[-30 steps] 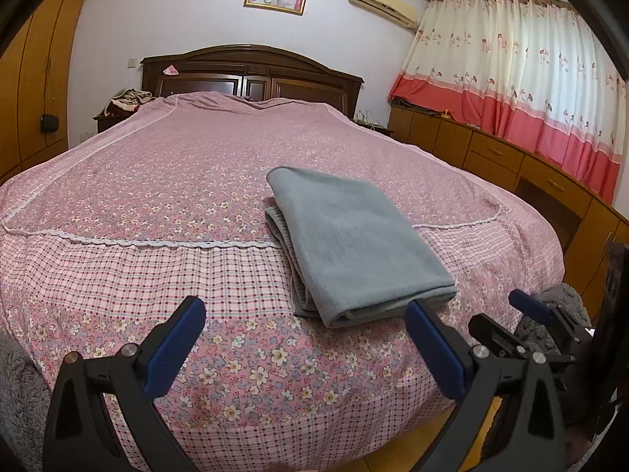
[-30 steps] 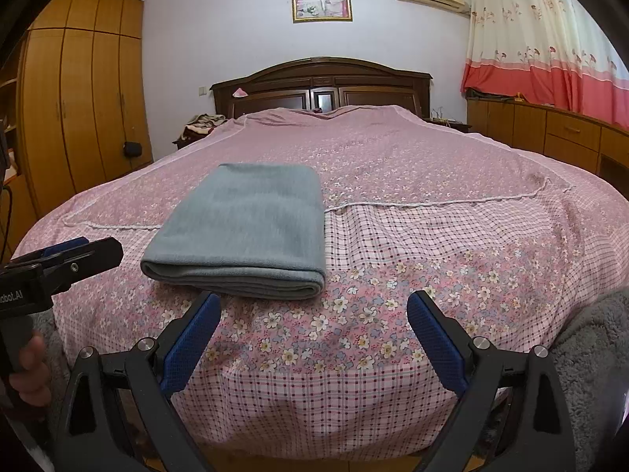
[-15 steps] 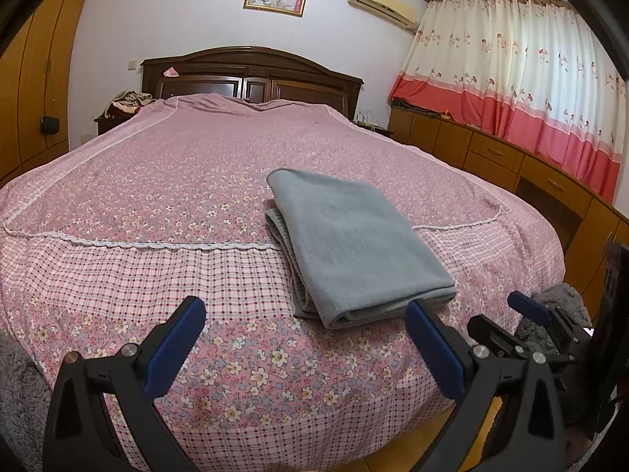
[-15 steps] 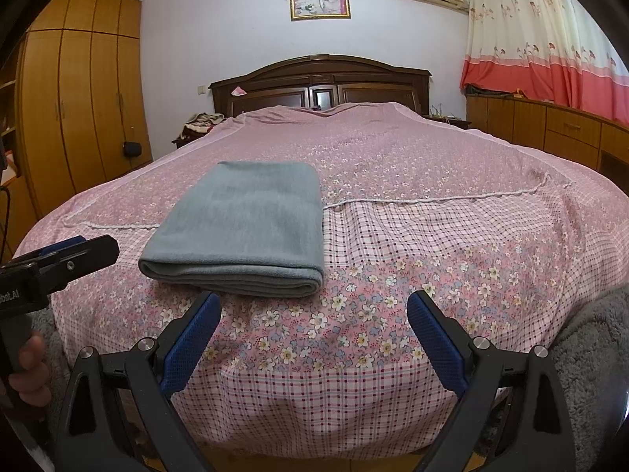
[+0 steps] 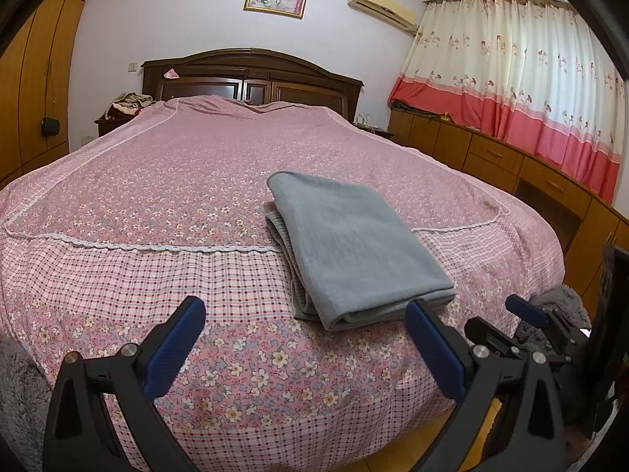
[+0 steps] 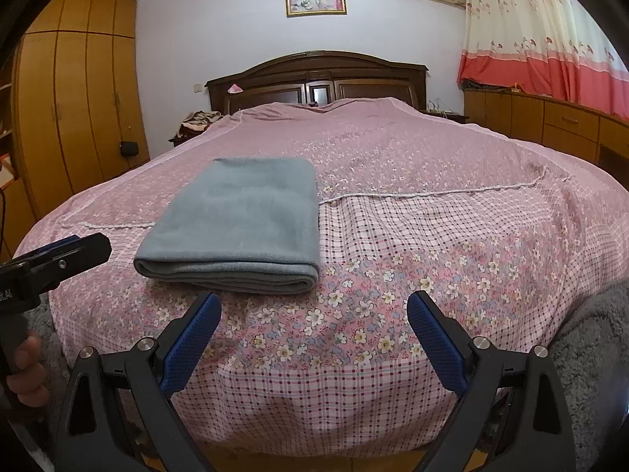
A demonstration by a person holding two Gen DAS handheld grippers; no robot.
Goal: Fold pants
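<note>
Grey folded pants lie near the bed foot edge.
Left gripper and right gripper gape wide, holding nothing, apparently short of the cloth.

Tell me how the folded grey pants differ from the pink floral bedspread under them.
The folded grey fleece pants are plain, without pattern; the pink floral cotton bedspread carries flowers, checks and a white lace line. The pants are a compact layered rectangle near the foot of the bed; the bedspread lies in one spread layer over the whole mattress. The pants look thick and fuzzy, the bedspread thin and smooth. Both lie flat, untouched by either tongs.
</note>
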